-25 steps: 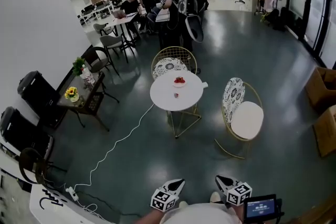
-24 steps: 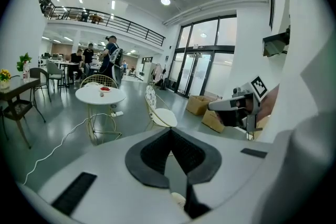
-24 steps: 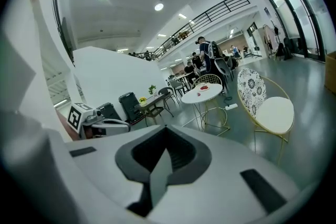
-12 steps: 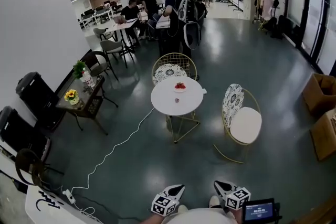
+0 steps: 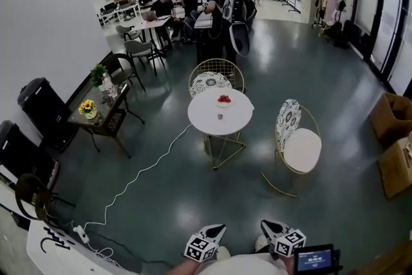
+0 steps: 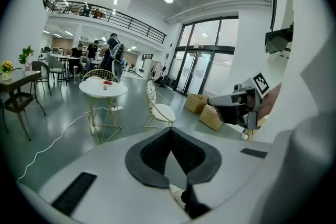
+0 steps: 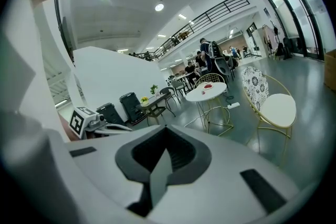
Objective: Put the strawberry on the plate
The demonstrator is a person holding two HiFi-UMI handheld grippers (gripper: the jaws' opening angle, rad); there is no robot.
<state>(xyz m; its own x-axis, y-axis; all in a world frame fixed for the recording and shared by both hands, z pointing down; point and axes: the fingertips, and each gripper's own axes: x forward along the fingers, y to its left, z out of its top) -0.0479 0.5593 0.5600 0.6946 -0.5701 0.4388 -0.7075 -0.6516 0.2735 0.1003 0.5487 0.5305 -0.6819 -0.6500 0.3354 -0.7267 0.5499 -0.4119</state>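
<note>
Far ahead stands a round white table (image 5: pixel 220 119). On it a small plate (image 5: pixel 224 100) holds red strawberries, and a tiny red item (image 5: pixel 221 117), too small to identify, lies nearer me. The table (image 6: pixel 103 89) and plate (image 6: pixel 107 83) also show in the left gripper view, and again in the right gripper view as table (image 7: pixel 206 94) and plate (image 7: pixel 209 86). My left gripper (image 5: pixel 217 227) and right gripper (image 5: pixel 266 225) sit at the bottom edge, close to my body. Both are shut and empty, seen in their own views as left gripper (image 6: pixel 170 131) and right gripper (image 7: pixel 167 129).
Two wire chairs (image 5: pixel 215 77) (image 5: pixel 297 145) flank the table. A dark side table with flowers (image 5: pixel 96 114) and black cases (image 5: pixel 42 109) stand at the left. A white cable (image 5: pixel 138 177) runs across the floor. Cardboard boxes (image 5: pixel 393 119) sit right; people (image 5: pixel 219 6) stand behind.
Both grippers and my view have drifted slightly forward toward the table. The jaws stay shut and empty, and the people behind have shifted a little.
</note>
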